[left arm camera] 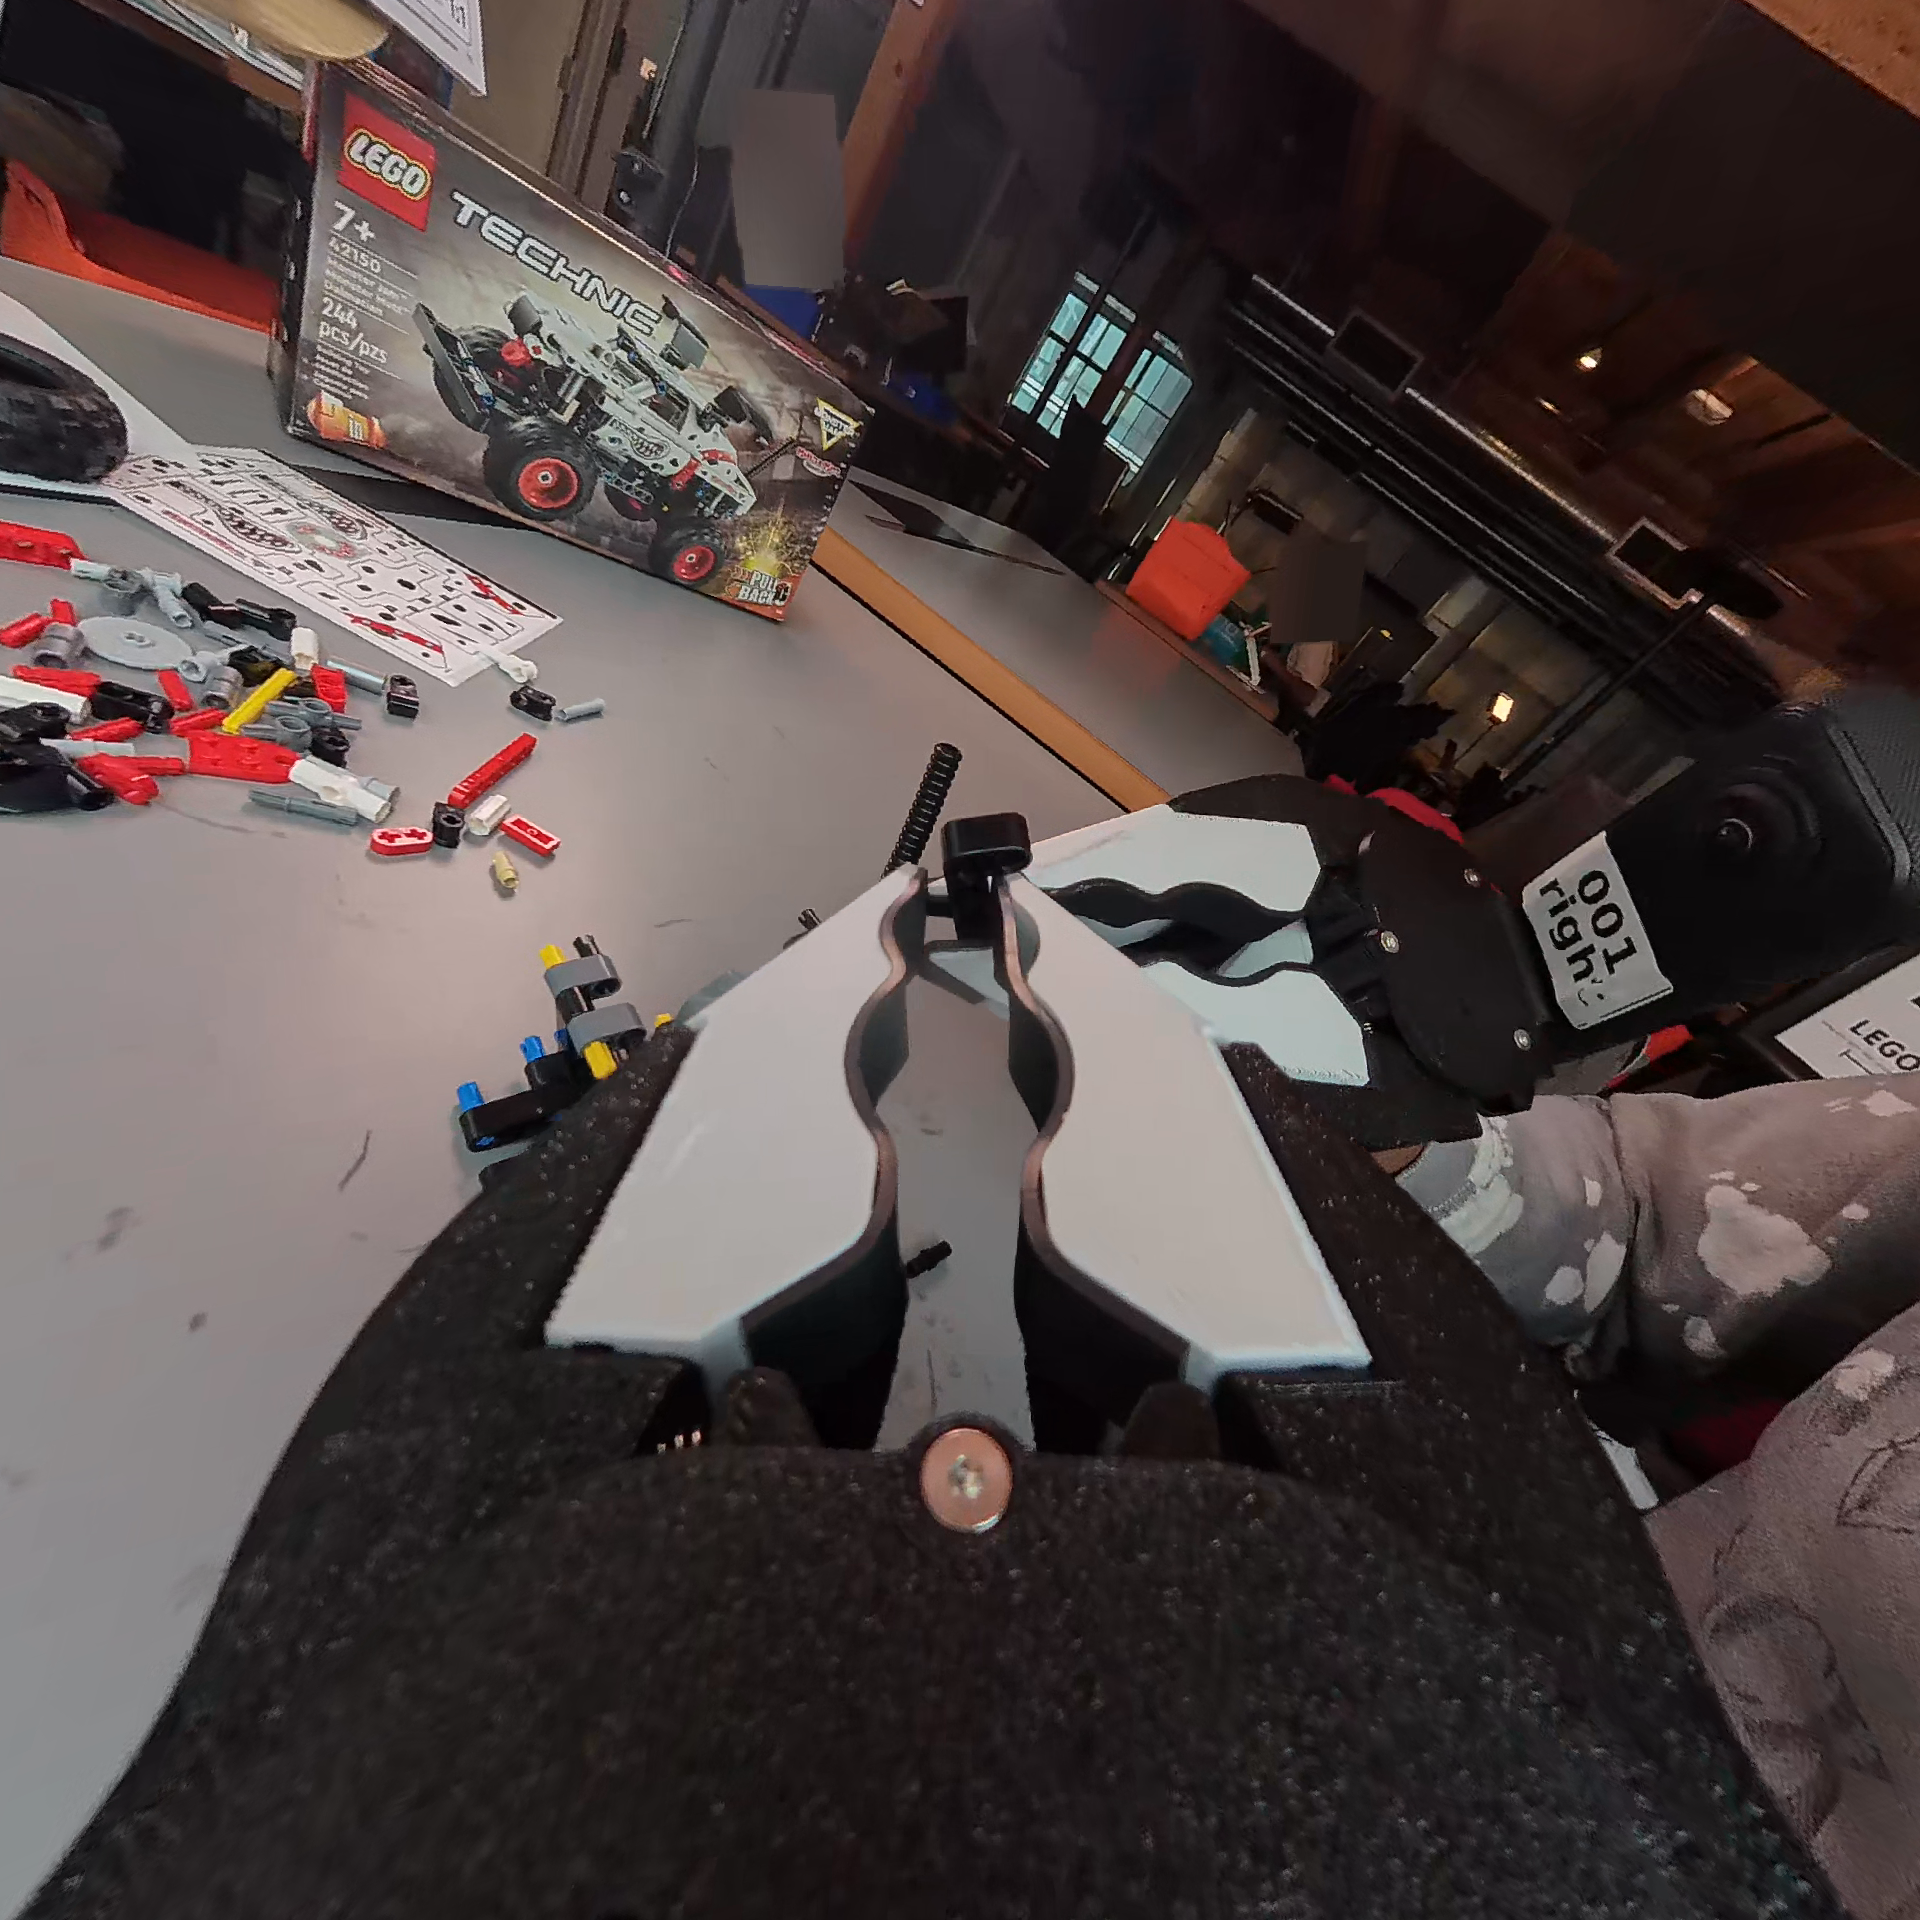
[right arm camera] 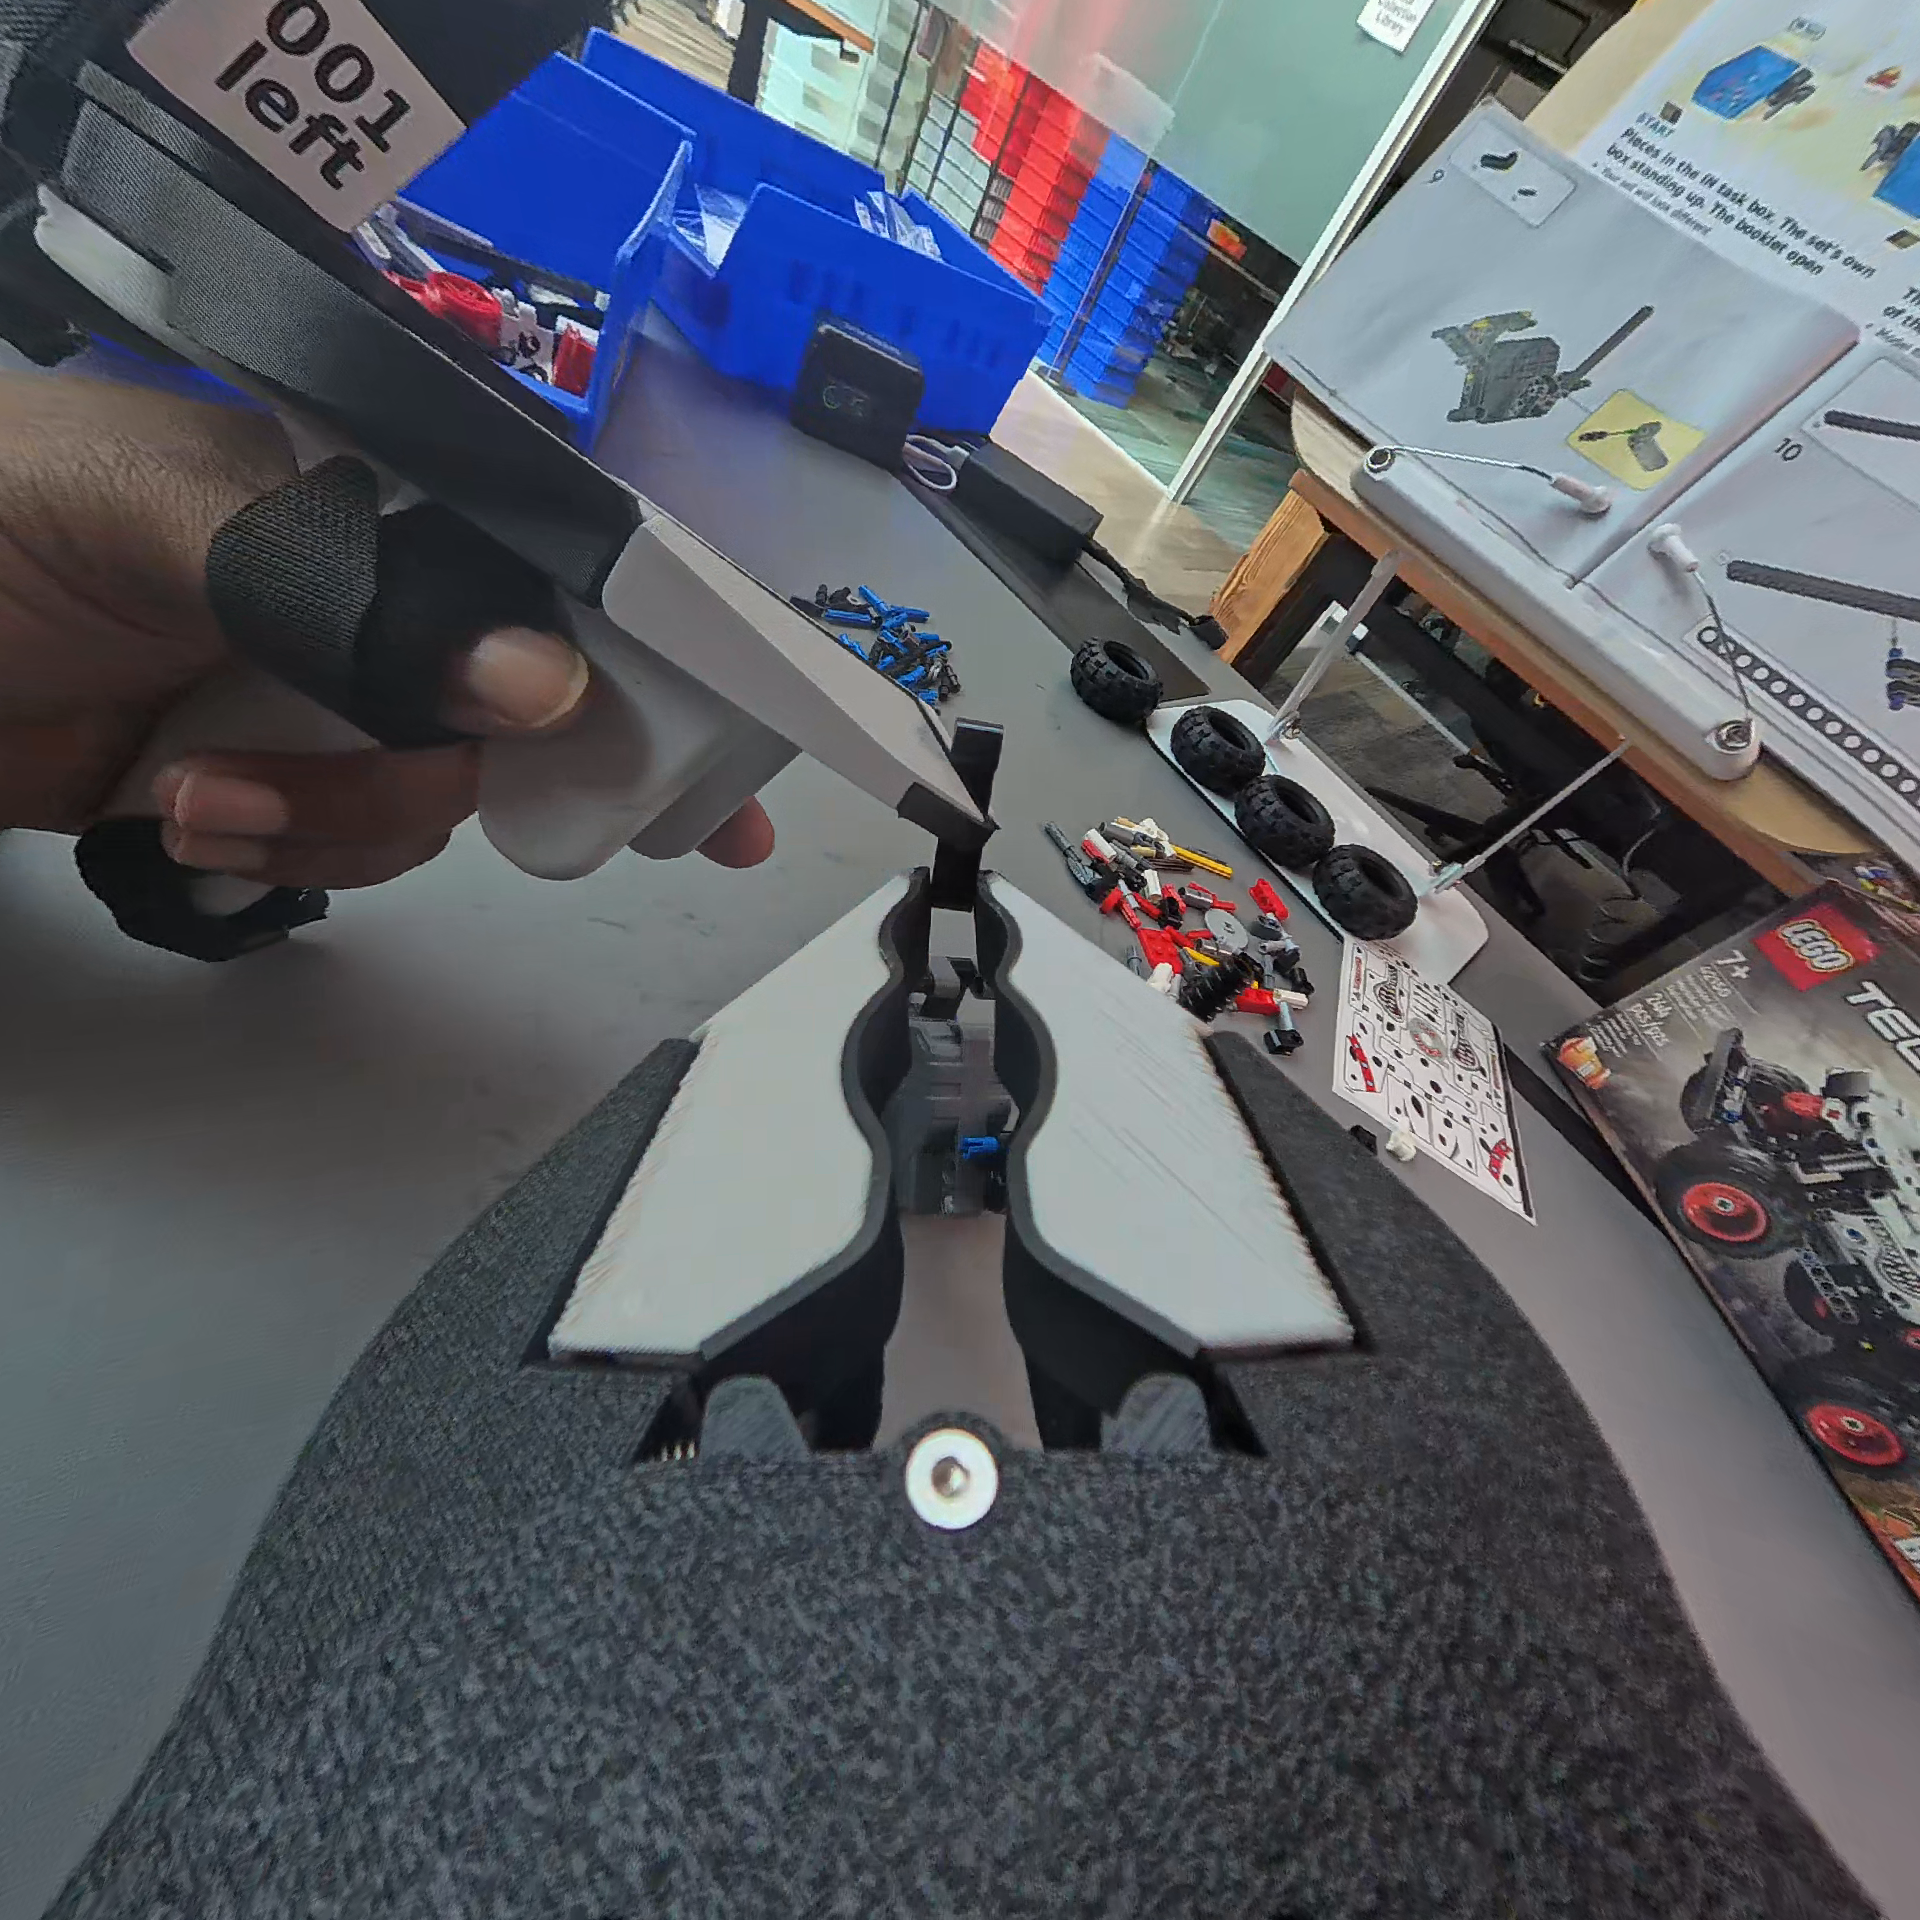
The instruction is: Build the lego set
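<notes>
Grey worktable in a workshop, loose bricks spread within reach; both tools meet on one black part.

Left wrist view: my left gripper is clenched on a small black connector, raised off the table, presumably for joining. Right wrist view: my right gripper is clamped around a dark grey sub-assembly, the connector touching its tip.

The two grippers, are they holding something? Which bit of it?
The left gripper pinches a small black Lego piece by its thin lower stem. The right gripper grips a dark grey Lego assembly by its sides.
</notes>
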The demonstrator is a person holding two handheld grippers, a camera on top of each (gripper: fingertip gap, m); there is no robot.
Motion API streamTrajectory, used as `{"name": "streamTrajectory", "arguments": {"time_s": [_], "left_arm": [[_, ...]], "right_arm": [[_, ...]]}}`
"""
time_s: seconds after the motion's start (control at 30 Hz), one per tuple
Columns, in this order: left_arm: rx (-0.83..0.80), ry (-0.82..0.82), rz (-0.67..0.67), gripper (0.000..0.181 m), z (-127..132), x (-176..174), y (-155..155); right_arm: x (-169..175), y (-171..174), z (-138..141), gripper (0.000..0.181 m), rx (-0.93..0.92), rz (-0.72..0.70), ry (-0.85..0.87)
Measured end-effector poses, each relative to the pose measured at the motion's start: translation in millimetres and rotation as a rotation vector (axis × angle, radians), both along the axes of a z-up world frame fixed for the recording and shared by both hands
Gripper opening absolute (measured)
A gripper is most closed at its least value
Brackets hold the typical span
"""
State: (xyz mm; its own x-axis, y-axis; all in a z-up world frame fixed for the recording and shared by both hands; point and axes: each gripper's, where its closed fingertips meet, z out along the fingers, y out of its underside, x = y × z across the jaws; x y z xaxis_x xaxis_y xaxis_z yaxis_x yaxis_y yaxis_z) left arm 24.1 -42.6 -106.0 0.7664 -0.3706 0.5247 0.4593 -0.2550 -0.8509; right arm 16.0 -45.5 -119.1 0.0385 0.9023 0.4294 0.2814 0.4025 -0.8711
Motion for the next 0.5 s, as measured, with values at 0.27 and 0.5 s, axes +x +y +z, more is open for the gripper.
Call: {"name": "streamTrajectory", "arguments": {"time_s": [0.27, 0.5], "left_arm": [[0.008, -0.043, 0.017, 0.007, 2, -1, 2], [0.026, -0.028, -0.083, 0.006, 7, 0, -5]], "right_arm": [[-2, 4, 1, 0.008, 0.04, -0.055, 0.015], [-2, -6, 5, 0.009, -0.104, 0.052, 0.055]]}}
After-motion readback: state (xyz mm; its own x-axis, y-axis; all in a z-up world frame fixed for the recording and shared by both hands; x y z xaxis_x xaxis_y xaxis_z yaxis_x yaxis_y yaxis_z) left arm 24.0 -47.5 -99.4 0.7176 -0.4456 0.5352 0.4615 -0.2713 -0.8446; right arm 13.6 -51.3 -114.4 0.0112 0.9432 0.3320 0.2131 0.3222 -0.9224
